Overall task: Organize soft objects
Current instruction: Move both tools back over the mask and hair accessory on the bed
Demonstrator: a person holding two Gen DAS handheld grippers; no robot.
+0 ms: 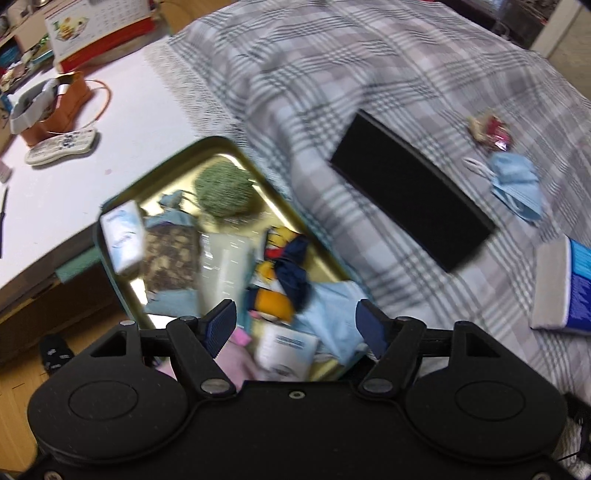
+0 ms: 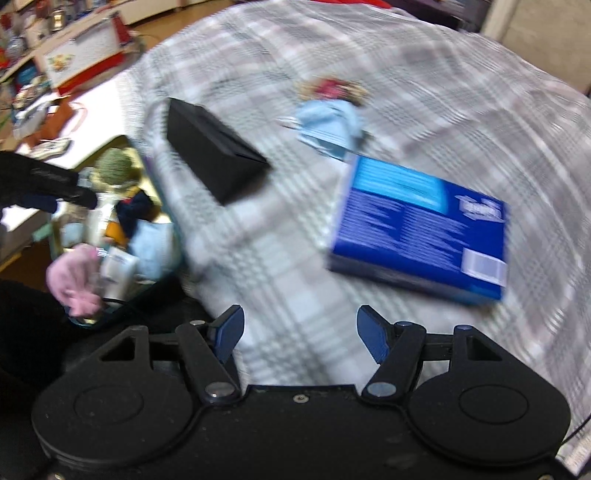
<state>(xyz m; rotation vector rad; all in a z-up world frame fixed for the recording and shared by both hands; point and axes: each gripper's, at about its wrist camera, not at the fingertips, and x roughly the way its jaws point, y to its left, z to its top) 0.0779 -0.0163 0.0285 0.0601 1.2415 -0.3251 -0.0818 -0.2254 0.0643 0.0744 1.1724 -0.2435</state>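
Observation:
A gold tin tray [image 1: 122, 195] beside the bed holds a green knitted ball [image 1: 224, 189], a yellow and navy plush toy [image 1: 284, 273], light blue cloth [image 1: 332, 306], a pink soft item [image 1: 236, 360] and small packets. My left gripper [image 1: 297, 326] hovers open above the tray's near end, nothing between its blue pads. On the plaid bedspread [image 1: 332, 66] lie a blue face mask [image 1: 515, 184] and a small red-and-tan soft item [image 1: 489, 133]. My right gripper [image 2: 300, 334] stands open over the bedspread [image 2: 280, 258], with the mask [image 2: 328, 125] far ahead. The tray's contents [image 2: 110, 221] show at left.
A black box [image 1: 410, 192] [image 2: 214, 162] and a blue printed box [image 2: 424, 229] [image 1: 576, 284] lie on the bed. A white table [image 1: 74, 177] at left carries a remote control [image 1: 61, 146], an orange basket [image 1: 61, 107] and a calendar box [image 1: 99, 33]. Wood floor shows below.

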